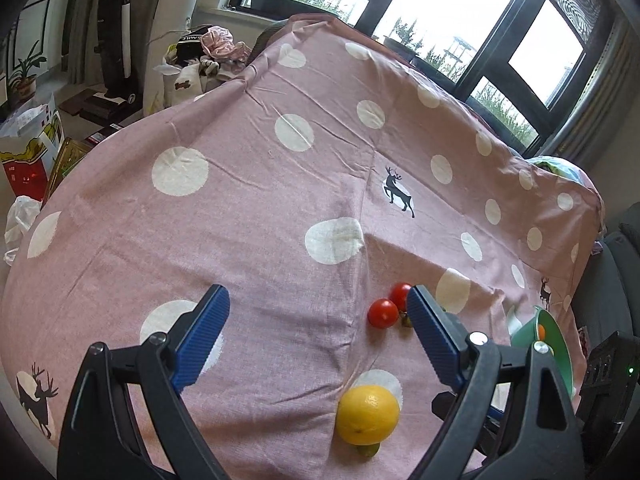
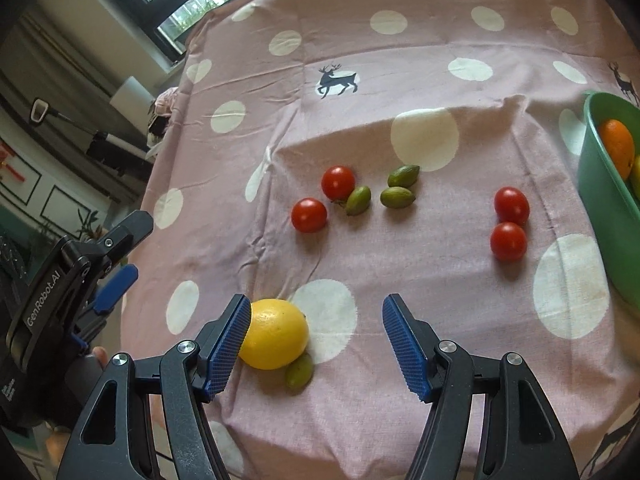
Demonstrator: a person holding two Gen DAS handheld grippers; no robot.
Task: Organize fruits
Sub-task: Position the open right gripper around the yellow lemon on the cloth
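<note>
From the left wrist camera, the left gripper (image 1: 316, 308) hangs over the pink dotted tablecloth (image 1: 256, 184) with its jaws wide apart and nothing between them. A lemon (image 1: 367, 414) lies near the table's near edge, a small green fruit (image 1: 369, 449) peeking out just under it. Two cherry tomatoes (image 1: 383, 313) sit touching each other beside the right finger. A green bowl (image 1: 554, 344) stands toward the right edge, partly hidden behind the gripper, with an orange fruit (image 1: 541, 332) inside.

From the right wrist camera, the right gripper (image 2: 316, 330) is spread open and empty; its left finger is just beside the lemon (whether it touches, I cannot tell). Mid-table lie two tomatoes and three green fruits (image 2: 397, 197) clustered together; another tomato pair (image 2: 509, 240) lies nearer the bowl.
</note>
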